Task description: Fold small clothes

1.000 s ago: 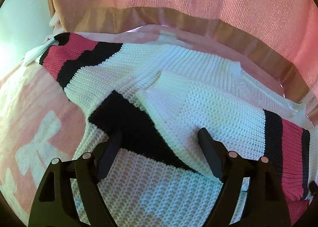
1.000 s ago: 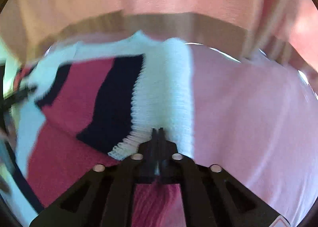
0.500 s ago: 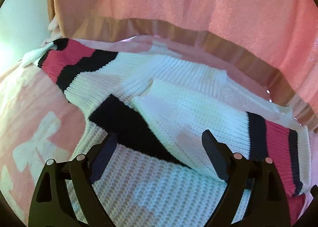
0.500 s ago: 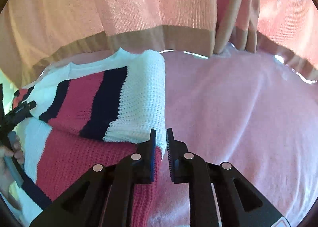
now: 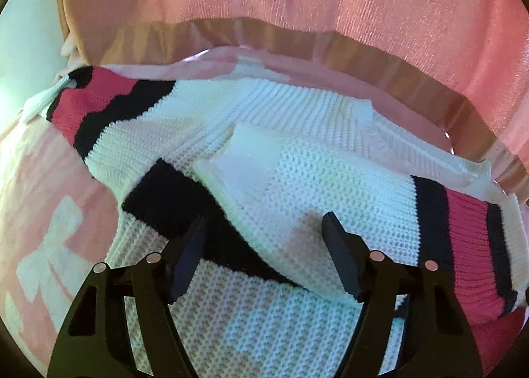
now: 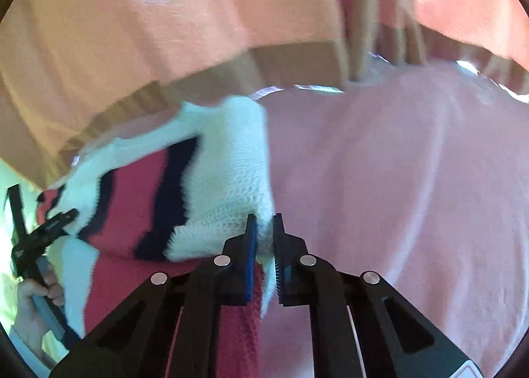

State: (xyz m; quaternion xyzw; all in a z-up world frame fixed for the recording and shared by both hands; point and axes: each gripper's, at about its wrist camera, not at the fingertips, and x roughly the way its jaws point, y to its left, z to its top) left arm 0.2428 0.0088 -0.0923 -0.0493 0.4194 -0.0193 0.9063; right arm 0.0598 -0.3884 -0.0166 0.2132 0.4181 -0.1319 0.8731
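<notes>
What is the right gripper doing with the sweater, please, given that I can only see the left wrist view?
Observer: The right gripper has the white edge of the striped sweater between its jaws. They have just been closing and now stand nearly together on the knit.
Operator: Thank you. What lies on the far side of that edge, away from my gripper?
Observer: The plain pink bedspread lies there, running back to the foot of the curtain.
</notes>
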